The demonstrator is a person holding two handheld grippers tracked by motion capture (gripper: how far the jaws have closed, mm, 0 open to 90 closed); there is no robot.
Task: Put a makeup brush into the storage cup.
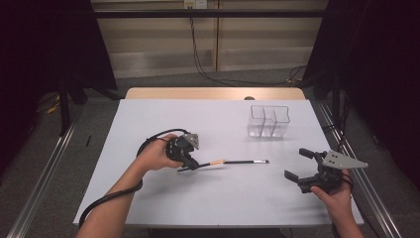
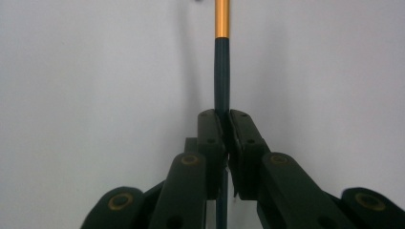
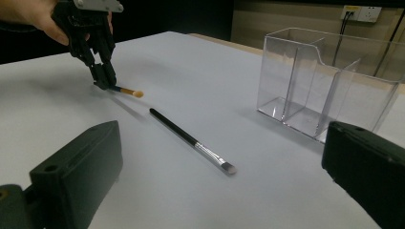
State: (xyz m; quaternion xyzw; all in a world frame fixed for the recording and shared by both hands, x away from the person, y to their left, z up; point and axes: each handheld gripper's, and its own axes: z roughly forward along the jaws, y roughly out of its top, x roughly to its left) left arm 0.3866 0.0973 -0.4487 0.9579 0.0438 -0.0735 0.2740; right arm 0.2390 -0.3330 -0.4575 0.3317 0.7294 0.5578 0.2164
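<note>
Gripping a dark-handled brush (image 2: 221, 71) with a gold band, the left tongs (image 1: 189, 163) are clamped shut on its shaft — low over the bench (image 1: 163, 114). Right tongs (image 1: 296, 164) stand wide open and empty; a second brush (image 3: 191, 139) lies flat between the two tongs, near a clear organizer (image 3: 329, 86).

Two black jaws of the left gripper (image 2: 224, 125) pinch a thin dark brush handle (image 2: 221, 71) — closed tight on it. The handle runs straight up to a gold band (image 2: 222, 19), over a pale grey table (image 2: 95, 86).
</note>
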